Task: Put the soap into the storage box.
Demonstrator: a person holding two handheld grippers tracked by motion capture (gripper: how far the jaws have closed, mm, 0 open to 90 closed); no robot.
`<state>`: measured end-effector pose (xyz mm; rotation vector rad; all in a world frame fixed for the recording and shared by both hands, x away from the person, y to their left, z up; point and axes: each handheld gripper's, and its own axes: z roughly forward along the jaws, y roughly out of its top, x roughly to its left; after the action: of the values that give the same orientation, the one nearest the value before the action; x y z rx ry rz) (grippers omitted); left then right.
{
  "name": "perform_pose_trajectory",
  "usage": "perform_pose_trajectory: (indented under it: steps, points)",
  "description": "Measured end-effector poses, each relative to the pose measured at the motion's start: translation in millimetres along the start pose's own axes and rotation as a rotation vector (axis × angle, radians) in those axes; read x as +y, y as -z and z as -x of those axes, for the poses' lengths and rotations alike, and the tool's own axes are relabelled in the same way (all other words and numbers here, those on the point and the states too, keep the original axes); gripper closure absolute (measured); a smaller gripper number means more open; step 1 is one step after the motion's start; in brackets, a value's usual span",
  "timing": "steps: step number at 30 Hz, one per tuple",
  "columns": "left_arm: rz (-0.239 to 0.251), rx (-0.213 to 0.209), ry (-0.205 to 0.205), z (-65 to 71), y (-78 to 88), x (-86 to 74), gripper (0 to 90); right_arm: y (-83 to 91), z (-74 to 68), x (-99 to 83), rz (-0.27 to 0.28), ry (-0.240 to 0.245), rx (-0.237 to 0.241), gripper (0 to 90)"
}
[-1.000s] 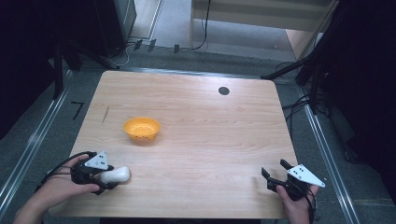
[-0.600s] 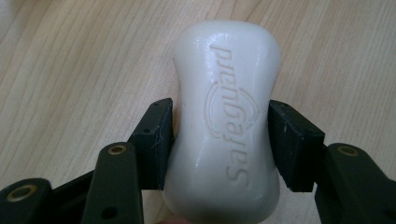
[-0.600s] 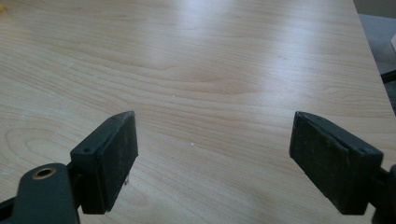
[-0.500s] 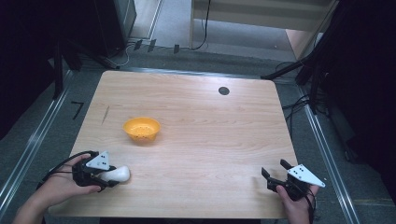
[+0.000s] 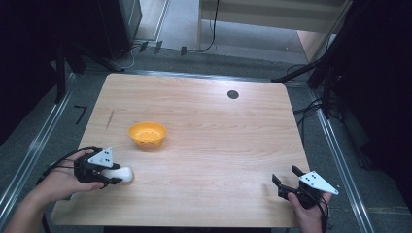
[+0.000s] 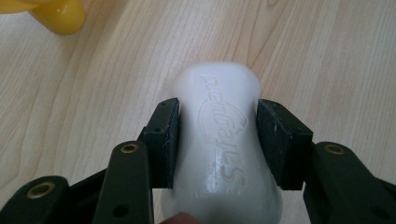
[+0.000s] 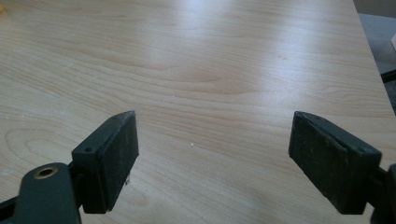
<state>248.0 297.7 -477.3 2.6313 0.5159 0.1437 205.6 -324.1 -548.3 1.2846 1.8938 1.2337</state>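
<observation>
The left gripper [image 6: 218,140] has just closed its fingers [image 6: 161,140] on the white soap bar [image 6: 222,140] at its narrow waist, near the surface's [image 5: 218,141] front-left corner, which looks light, stiff and slippery, while the right gripper [image 7: 215,163] waits open.

The left gripper [image 6: 217,140] jaws have just closed on the white soap bar [image 6: 222,149].

A white soap bar [image 6: 224,140] with embossed lettering lies flat. It sits at seven o'clock on the surface [image 5: 218,141], pinched at its waist.
</observation>
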Motion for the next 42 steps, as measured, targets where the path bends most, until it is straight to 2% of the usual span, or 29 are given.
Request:
perform_pose_trajectory:
  steps: [9, 11, 19, 28, 33, 38, 42]
  points:
    - [-0.01, -0.029, 0.012, -3.2, -1.1, -0.2, 51.5, -0.3, 0.0, 0.1, -0.001, 0.0, -0.002, 17.1]
    - [-0.045, -0.032, 0.012, -3.7, -3.7, -2.2, 51.8, -0.3, 0.0, 0.0, -0.001, 0.0, -0.003, 17.2]
    - [-0.047, -0.038, 0.015, -4.1, -3.3, -2.3, 51.9, -0.4, -0.1, 0.1, -0.003, -0.001, -0.006, 17.4]
    - [-0.037, -0.067, 0.058, -8.3, -4.1, -4.2, 51.5, -0.3, 0.3, 0.1, -0.004, -0.004, -0.008, 17.4]
    - [-0.06, -0.079, 0.071, -8.2, -7.4, -6.5, 50.0, -0.4, 0.3, 0.1, -0.005, -0.008, -0.01, 17.4]
    - [-0.065, -0.08, 0.076, -8.0, -11.0, -8.0, 48.8, -0.4, 0.5, 0.2, -0.006, -0.011, -0.01, 17.4]
    - [-0.086, -0.064, 0.06, -5.0, -14.8, -5.9, 48.3, -0.5, 0.6, 0.2, -0.005, -0.017, -0.012, 17.4]
